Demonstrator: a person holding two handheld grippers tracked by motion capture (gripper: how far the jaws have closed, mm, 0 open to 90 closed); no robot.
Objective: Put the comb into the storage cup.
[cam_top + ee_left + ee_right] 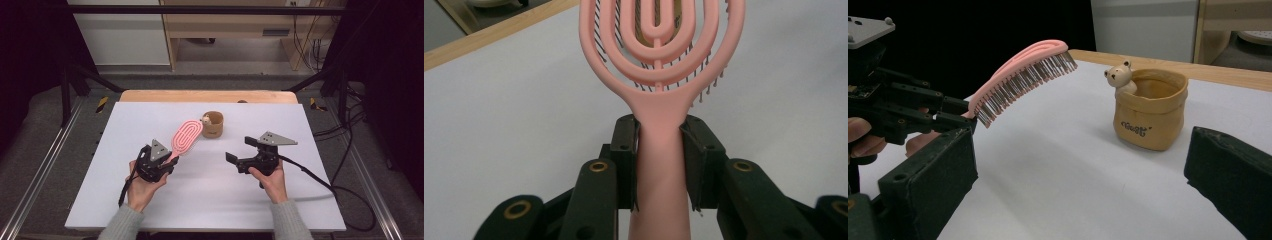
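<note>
Left gripper [167,161] is clamped on the handle of the pink hairbrush [186,137]. In the left gripper view both pads press the handle [659,170] from either side, just below where the brush head flares out. The brush is held off the table [150,200], head angled up and away from the person, bristles [1023,82] facing down. The head's tip sits just beside the small tan pot [213,125] with a bear figure [1120,76] on its rim; from the high view they look almost touching, but the right gripper view shows the brush tip up in the air and apart from the pot.

Right gripper [239,152] has its jaws spread wide, nothing between them. It hovers over the table to the right of the brush, jaws pointing left toward the other gripper. Its own view looks between the two black jaws at the pot and the raised brush.

The pot stands upright on the white table near the far edge, roughly centre. The left hand [141,187] and right hand [272,181] grip the tool bodies from below; cables trail off each one.
</note>
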